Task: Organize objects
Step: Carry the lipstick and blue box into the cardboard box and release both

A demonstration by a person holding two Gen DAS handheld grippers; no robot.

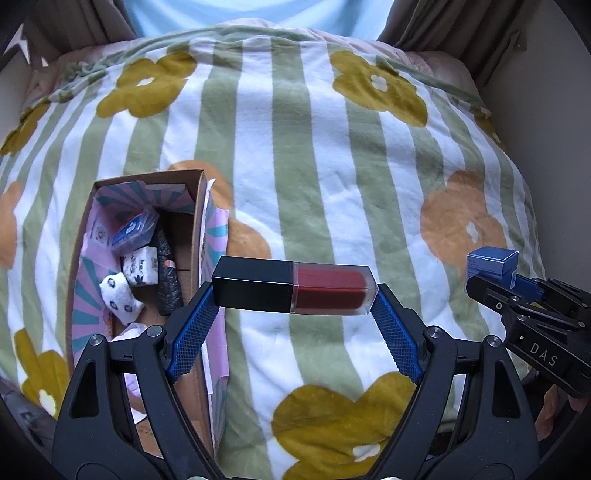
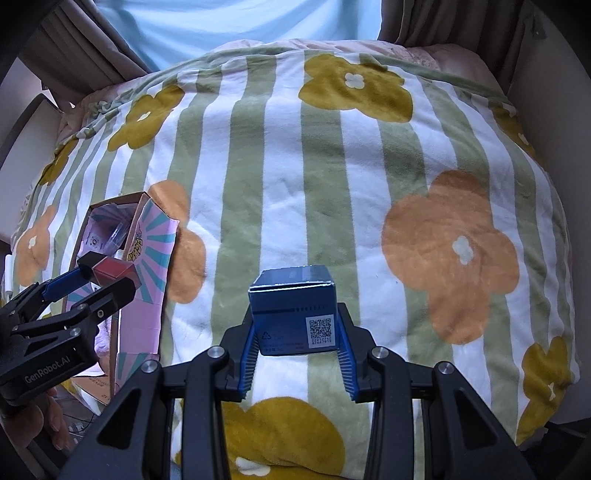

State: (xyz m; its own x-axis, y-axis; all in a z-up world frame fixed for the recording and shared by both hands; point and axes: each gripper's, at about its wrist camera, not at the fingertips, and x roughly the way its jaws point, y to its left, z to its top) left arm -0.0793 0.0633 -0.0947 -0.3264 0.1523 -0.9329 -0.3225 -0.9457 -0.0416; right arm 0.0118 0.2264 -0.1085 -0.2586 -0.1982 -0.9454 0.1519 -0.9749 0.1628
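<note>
My left gripper (image 1: 294,291) is shut on a red lip gloss tube (image 1: 295,288) with a black cap, held crosswise by its two ends above the blanket, just right of the open cardboard box (image 1: 199,221). The tube's black cap points toward the box. My right gripper (image 2: 295,326) is shut on a small blue carton (image 2: 293,314) with a QR code, lifted over the blanket. In the left wrist view the right gripper (image 1: 491,275) shows at the right edge with the blue carton (image 1: 493,263). In the right wrist view the left gripper (image 2: 107,277) holds the tube (image 2: 110,272) by the box (image 2: 147,243).
The box holds a blue-lidded plastic case (image 1: 135,230), white patterned packets (image 1: 140,267), a white patterned sock (image 1: 120,295) and a dark item (image 1: 168,280). A striped flower-print blanket (image 1: 332,166) covers the bed. Curtains (image 1: 461,33) hang behind. A hand (image 2: 48,421) grips the left tool.
</note>
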